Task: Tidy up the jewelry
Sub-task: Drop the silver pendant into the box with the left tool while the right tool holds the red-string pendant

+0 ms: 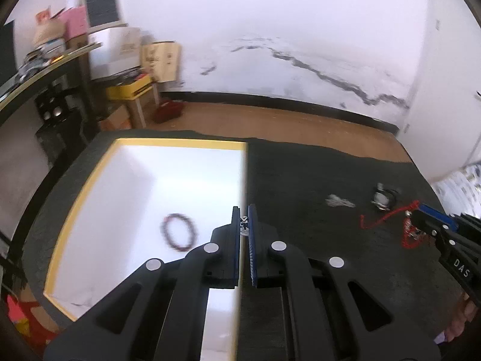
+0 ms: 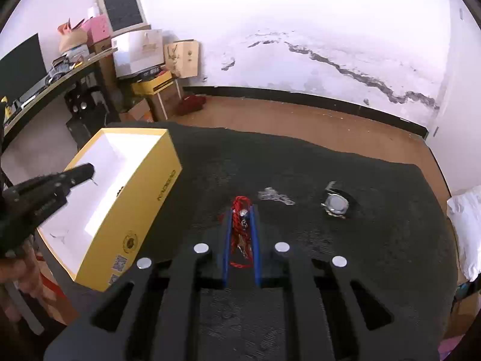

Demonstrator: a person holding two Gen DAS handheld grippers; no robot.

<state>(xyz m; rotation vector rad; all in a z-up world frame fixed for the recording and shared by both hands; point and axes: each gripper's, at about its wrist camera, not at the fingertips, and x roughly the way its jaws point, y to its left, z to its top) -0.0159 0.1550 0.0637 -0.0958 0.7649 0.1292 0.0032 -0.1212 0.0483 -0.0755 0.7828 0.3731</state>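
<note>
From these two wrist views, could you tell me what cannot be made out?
- Small silvery item in the left gripper: too tiny, left wrist view.
- Beaded bracelet in the yellow box: motion-blurred there; box wall hides it in the right wrist view.
- Red cord in the right gripper: pads cover its pendant.
- Silver chain: too small.
</note>
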